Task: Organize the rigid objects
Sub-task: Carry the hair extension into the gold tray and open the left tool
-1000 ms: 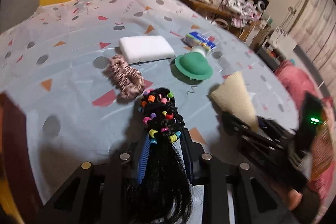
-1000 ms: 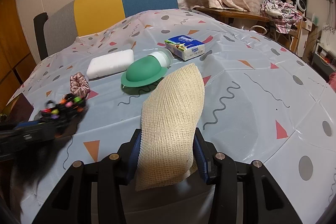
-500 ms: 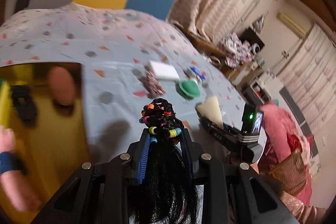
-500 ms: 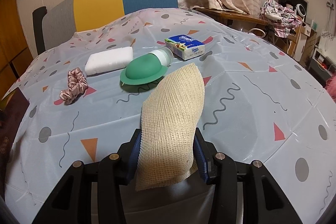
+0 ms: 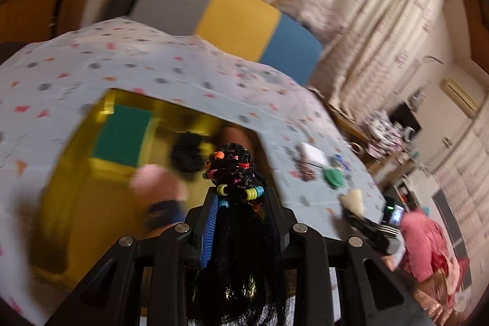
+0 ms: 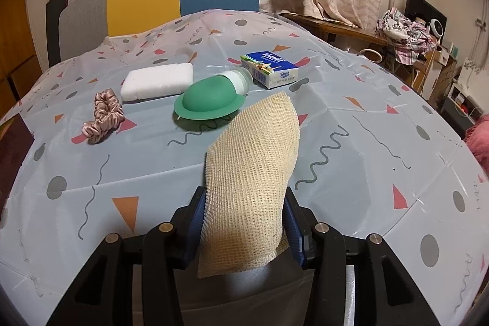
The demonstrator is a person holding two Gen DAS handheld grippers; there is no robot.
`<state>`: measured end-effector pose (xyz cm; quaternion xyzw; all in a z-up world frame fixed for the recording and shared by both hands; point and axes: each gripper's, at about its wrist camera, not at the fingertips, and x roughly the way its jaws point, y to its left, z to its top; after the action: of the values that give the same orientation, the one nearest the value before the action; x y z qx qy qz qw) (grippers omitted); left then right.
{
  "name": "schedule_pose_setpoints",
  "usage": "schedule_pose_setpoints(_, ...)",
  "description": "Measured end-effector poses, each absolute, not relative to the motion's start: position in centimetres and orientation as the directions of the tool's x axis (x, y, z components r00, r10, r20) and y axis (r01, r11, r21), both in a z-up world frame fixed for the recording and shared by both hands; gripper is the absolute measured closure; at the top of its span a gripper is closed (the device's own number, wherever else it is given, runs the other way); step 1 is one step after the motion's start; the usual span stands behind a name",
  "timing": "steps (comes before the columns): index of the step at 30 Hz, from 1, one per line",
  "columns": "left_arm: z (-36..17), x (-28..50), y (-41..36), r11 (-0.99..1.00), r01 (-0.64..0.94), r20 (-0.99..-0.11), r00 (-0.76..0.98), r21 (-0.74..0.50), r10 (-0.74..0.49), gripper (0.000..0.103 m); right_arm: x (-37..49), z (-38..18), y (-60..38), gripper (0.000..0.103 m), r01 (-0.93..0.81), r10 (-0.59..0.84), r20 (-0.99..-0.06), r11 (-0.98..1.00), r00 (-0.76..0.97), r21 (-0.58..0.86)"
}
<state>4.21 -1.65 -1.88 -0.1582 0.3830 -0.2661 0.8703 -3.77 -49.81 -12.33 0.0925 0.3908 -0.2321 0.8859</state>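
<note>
Claws loaded above the bench

Left claw pinches a black hair bundle strung with coloured beads, held above a blurred yellow tray already holding a green rectangular pad. Right claw is clamped on a beige mesh pouch. Beyond it on the patterned bench lie a green rubber dome, pink satin scrunchie, white foam block and blue tissue pack.

L gripper clamped on black hairpiece w/ colored beads, held above yellow tray. Tray holds green pad, black clip, blurred pink obj. R gripper w/ beige mesh at right. Frame motion-blurred.
</note>
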Motion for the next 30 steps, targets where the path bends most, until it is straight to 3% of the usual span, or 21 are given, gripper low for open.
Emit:
schedule_pose_setpoints(11,-6.0,6.7,5.5,0.857,0.144,-0.634,0.615,-0.494,-0.469,0.075,-3.3,-12.3,-49.0,0.055,0.483,-0.388,-0.733,0.871,0.558,-0.094)
schedule_pose_setpoints(16,-6.9,7.3,5.7,0.841,0.131,-0.643,0.587,-0.524,-0.492,0.055,-3.2,-12.3,-48.8,0.055,0.483,-0.4,-0.733,0.869,0.551,-0.112)
schedule_pose_setpoints(20,-6.5,6.3,6.1,0.832,0.107,-0.627,0.607,-0.545,-0.489,0.055,-3.2,-12.3,-48.7,0.055,0.483,-0.401,-0.732,0.868,0.55,-0.113)
schedule_pose_setpoints(30,-4.0,3.2,4.8,0.893,0.169,-0.626,0.66,-0.417,-0.417,0.055,-3.3,-11.8,-48.1,0.056,0.458,-0.401,-0.725,0.879,0.56,-0.133)
